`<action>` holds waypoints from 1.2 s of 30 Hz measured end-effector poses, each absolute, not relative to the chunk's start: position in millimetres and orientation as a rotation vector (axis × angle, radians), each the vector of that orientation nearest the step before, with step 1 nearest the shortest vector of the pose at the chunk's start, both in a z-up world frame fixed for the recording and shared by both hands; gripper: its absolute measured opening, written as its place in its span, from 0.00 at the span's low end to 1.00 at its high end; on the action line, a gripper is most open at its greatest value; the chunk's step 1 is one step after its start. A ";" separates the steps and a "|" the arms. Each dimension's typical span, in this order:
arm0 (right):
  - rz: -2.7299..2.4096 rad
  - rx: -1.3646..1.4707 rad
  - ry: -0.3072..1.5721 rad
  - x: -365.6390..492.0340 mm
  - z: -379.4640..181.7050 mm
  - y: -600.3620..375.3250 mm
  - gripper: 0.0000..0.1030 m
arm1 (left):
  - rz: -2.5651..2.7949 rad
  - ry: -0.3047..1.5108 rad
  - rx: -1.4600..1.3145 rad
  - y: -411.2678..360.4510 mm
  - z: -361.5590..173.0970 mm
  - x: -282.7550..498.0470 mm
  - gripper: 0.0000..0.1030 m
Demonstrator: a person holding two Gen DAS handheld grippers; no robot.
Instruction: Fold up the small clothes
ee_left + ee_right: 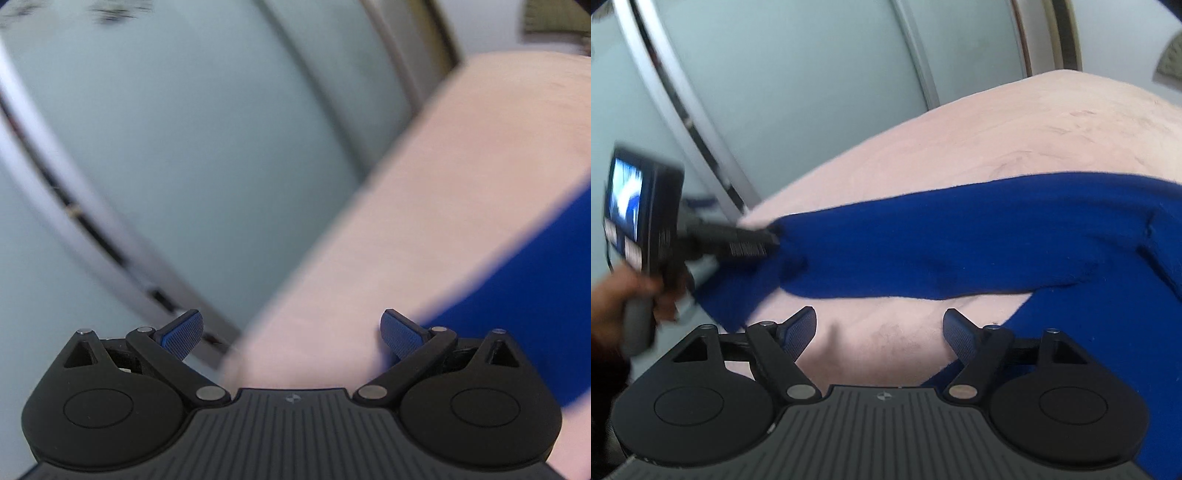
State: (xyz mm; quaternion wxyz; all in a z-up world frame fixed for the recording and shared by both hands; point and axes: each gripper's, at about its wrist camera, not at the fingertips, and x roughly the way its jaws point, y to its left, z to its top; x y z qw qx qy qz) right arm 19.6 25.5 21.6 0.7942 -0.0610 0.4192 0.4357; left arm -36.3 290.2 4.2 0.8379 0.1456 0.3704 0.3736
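A blue garment (960, 240) lies stretched across a pink padded surface (997, 122), with one end hanging over the left edge. My right gripper (881, 334) hovers open above bare pink surface in front of the garment, with nothing between its pads. In the right wrist view, a hand (613, 306) holds my left gripper (768, 242), whose tip is at the garment's left end. The left wrist view shows my left gripper (291, 334) open and empty over the pink surface (424, 184), with a blurred band of blue cloth (517, 295) to its right.
Frosted glass doors (184, 129) with metal frames (665, 74) stand beyond the pink surface's left edge. A dark patterned object (554, 18) shows at the far upper right. The pink surface drops off on the left.
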 end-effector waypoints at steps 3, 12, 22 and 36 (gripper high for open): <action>0.936 -0.145 0.903 17.4 22.2 27.3 0.77 | 0.869 0.777 0.280 312.6 13.9 -35.0 1.00; 0.931 -0.376 0.741 4.3 29.8 52.6 0.77 | 0.598 0.794 0.122 279.4 55.0 -70.1 1.00; 0.845 -0.260 0.757 17.9 29.8 32.4 0.77 | 0.223 0.869 -0.680 277.9 40.1 -103.1 1.00; 0.811 -0.215 0.748 17.2 19.3 19.2 0.81 | 0.570 0.582 -1.165 327.5 -26.4 -115.6 0.87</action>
